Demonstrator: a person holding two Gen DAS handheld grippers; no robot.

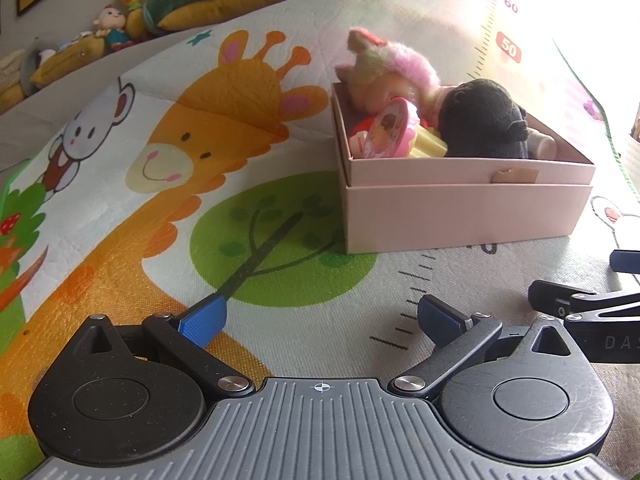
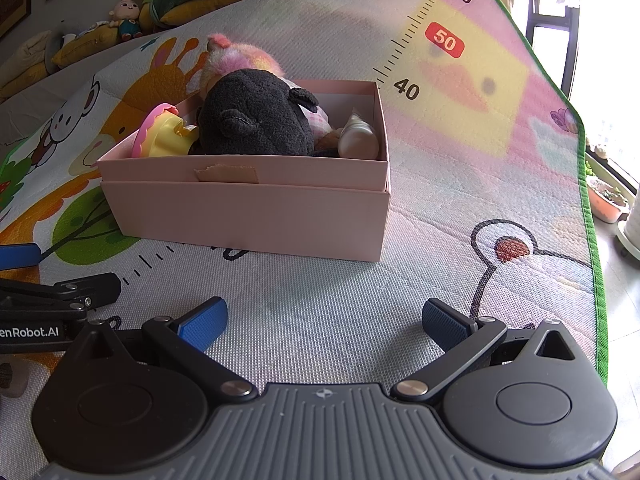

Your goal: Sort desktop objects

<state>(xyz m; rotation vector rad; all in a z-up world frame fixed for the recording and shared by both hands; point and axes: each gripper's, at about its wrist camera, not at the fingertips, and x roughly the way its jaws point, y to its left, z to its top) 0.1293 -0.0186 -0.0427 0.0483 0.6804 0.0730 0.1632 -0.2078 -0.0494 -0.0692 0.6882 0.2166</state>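
Ahead of our left gripper (image 1: 322,320) and off to its right sits the pink box (image 1: 460,216) on the play mat (image 1: 280,120), and both our tools are low over the mat with nothing in them. The left one has its blue pads (image 1: 204,322) spread wide, only the printed green tree between them. Our right gripper (image 2: 324,320) is spread just as wide, bare mat between its pads, with the box straight ahead and a touch left.

Inside the box we've got a dark grey plush toy (image 2: 256,120) piled on top, a doll with fluffy pink hair (image 1: 384,68) behind it, a pink and yellow plastic toy (image 2: 160,136) at the end nearer our left tool, and a pale doll's limb (image 2: 356,140) poking up at the end nearer our right. A strip of tan tape (image 2: 226,174) is stuck on the near wall.

From the left camera, the right tool's black linkage edges in at the right border; from the right camera, the left tool shows at the left border. The two are close side by side. Far behind, small figurines (image 1: 116,24) and cushions (image 1: 216,4) line a ledge.
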